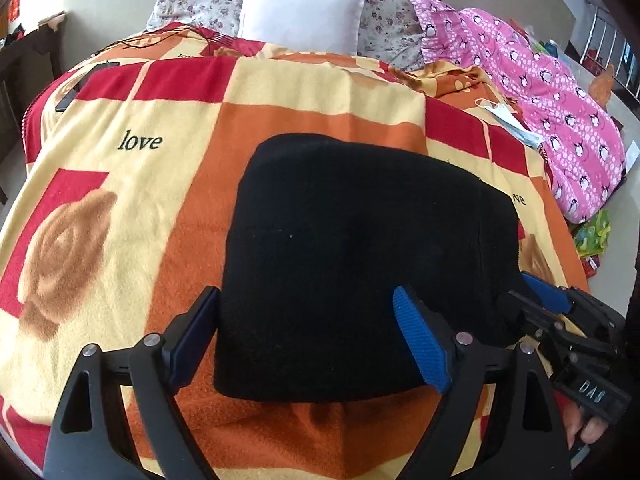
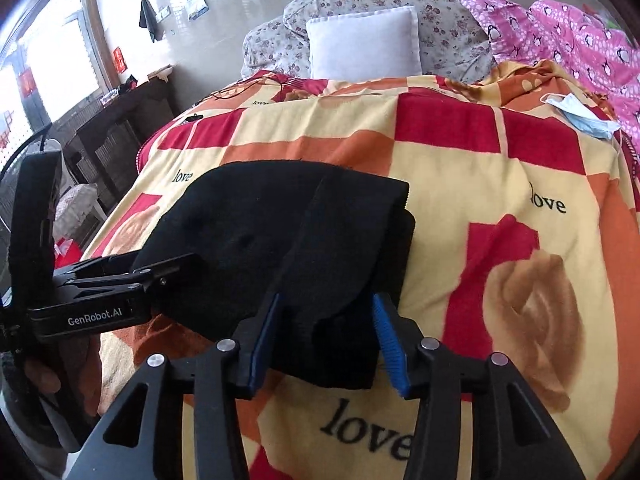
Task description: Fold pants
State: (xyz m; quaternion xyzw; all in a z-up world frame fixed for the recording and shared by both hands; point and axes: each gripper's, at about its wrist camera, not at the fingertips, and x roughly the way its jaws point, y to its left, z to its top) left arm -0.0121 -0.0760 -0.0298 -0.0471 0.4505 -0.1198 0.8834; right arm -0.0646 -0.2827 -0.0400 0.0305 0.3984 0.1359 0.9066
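Observation:
The black pants (image 1: 360,248) lie folded into a thick rectangle on the patterned blanket (image 1: 120,184). My left gripper (image 1: 306,300) is open, its blue-padded fingers straddling the near left part of the bundle. My right gripper (image 2: 326,306) is open too, its fingers on either side of the bundle's near right corner, where stacked layers and a band of fabric (image 2: 320,240) show. In the right wrist view the pants (image 2: 256,228) fill the centre and the left gripper body (image 2: 100,304) enters from the left. The right gripper also shows in the left wrist view (image 1: 536,292).
A white pillow (image 1: 300,16) and floral bedding (image 1: 384,12) lie at the head of the bed. A pink penguin-print quilt (image 1: 560,96) and a face mask (image 1: 508,120) lie at the right. Dark furniture (image 2: 120,120) stands by the wall on the left.

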